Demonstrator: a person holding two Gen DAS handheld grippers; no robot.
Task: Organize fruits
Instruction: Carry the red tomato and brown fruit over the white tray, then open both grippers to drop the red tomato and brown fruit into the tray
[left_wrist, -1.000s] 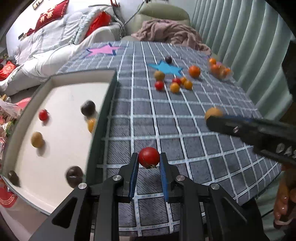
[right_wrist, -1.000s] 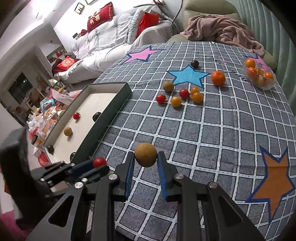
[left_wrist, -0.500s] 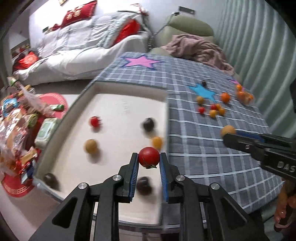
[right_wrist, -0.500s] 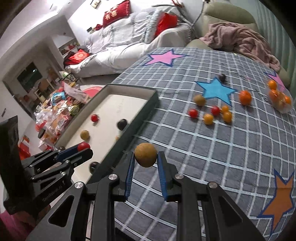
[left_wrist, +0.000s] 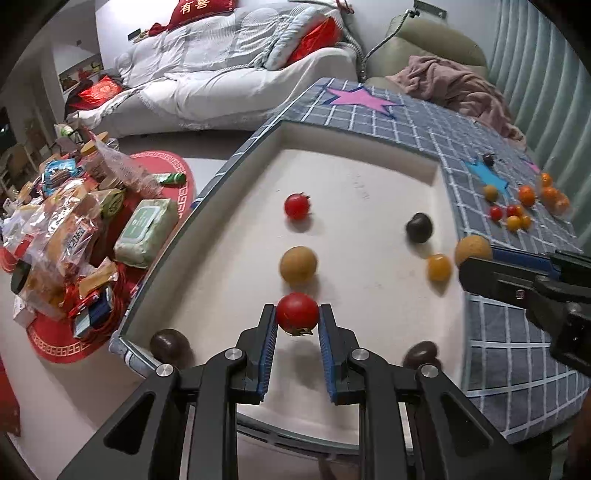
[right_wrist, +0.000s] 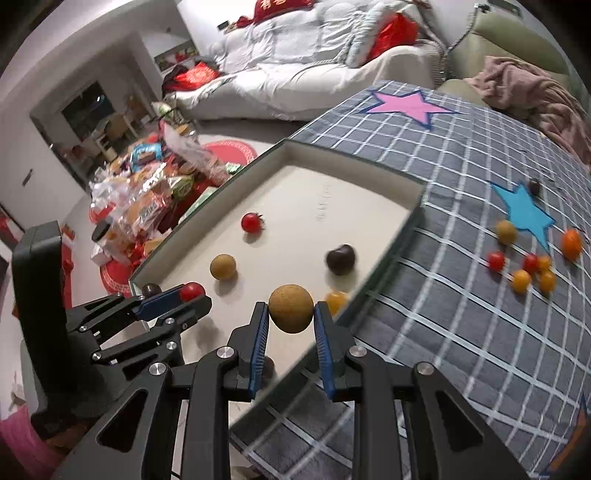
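A round red tomato (left_wrist: 297, 313) is clamped in the left gripper (left_wrist: 297, 325) over the shallow white tray (left_wrist: 354, 173); a tan round fruit (right_wrist: 290, 308) is gripped by the right gripper (right_wrist: 290, 317) at the tray's three-o'clock rim.

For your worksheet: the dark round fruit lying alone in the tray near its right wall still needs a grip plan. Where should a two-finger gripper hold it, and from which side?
Grip the dark fruit across its widest middle, coming down from above. It is round and lies free on the tray floor, but the yellow fruit and the wall sit close by, so a low sideways approach would probably be crowded.
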